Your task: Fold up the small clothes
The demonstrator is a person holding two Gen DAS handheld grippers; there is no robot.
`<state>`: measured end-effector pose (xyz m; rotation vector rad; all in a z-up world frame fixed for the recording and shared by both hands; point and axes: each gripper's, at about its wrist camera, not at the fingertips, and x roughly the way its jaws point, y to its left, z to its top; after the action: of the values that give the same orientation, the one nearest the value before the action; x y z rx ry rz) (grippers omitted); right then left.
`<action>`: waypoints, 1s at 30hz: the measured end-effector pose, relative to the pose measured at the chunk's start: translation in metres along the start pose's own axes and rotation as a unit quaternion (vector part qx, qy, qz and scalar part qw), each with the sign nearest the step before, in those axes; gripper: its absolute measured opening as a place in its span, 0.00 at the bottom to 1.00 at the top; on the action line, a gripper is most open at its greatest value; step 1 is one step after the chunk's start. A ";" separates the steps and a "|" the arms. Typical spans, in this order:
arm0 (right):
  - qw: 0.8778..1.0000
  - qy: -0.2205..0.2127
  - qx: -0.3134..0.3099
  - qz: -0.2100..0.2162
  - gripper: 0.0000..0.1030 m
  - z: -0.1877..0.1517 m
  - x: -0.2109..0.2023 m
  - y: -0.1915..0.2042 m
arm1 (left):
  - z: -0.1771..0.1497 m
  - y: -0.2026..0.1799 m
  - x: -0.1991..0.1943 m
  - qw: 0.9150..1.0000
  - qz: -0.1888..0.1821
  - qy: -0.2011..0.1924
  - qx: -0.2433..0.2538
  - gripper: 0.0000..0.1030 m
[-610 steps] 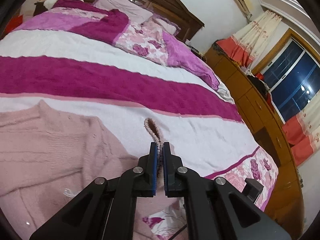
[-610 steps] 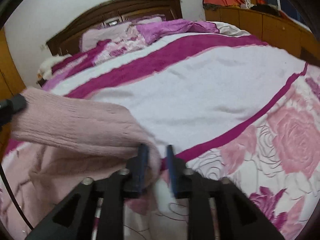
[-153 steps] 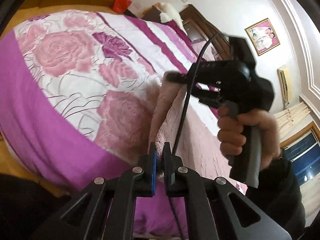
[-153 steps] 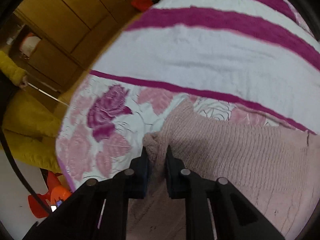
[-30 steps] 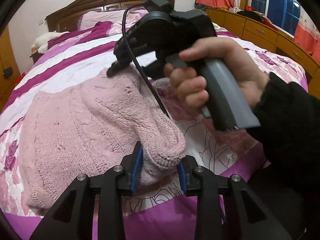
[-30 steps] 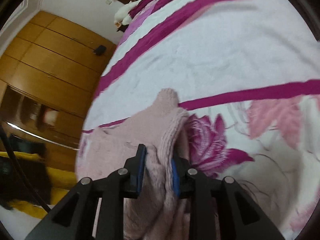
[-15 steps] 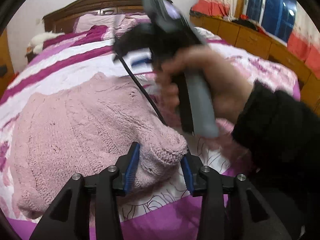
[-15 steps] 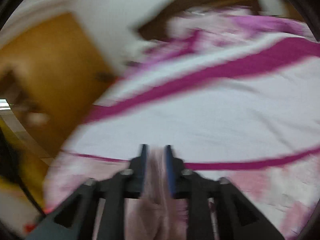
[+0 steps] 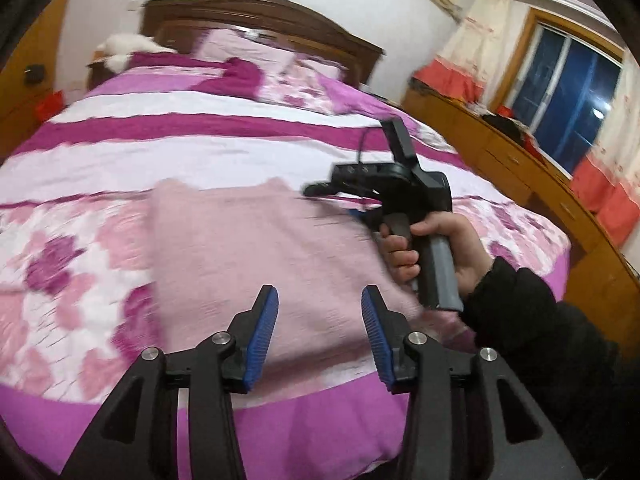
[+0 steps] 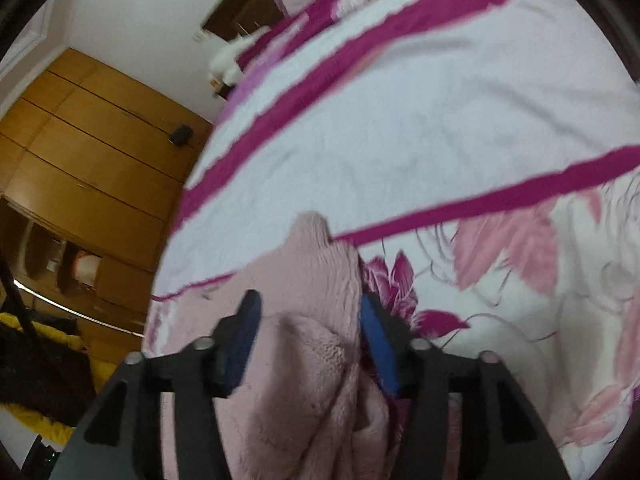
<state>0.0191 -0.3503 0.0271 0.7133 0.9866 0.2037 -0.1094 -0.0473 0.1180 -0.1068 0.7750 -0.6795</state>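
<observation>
**Pink sweater folded on the bed, both grippers let go**

The left gripper [image 9: 319, 320] hovers over the near edge of the sweater [image 9: 256, 248], its jaws apart with nothing pinched; they have just been opening. The pink knit sweater lies as a rough rectangle on the flowered end of the bedspread [image 9: 60, 264]. At its right corner the right gripper [image 10: 308, 328] has also just been opening; its jaws stand wide around a bunched fold without pressing it. Beyond is the wooden headboard [image 9: 256, 8].
</observation>
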 end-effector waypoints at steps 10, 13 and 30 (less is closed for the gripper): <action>0.988 -0.065 -0.137 0.010 0.09 0.012 -0.005 0.056 | -0.015 0.056 0.004 0.995 0.061 0.018 -0.072 0.20; 0.977 -0.090 -0.195 0.011 0.09 0.014 -0.007 0.079 | -0.011 0.060 0.014 0.994 0.083 0.009 -0.070 0.20; 0.954 -0.115 -0.219 -0.168 0.53 -0.058 -0.072 0.118 | -0.012 0.058 0.023 0.995 0.089 0.020 -0.045 0.20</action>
<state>-0.0501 -0.2684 0.1316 0.1514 0.7876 0.0344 -0.0754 -0.0141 0.0767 -0.1050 0.8419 -0.4797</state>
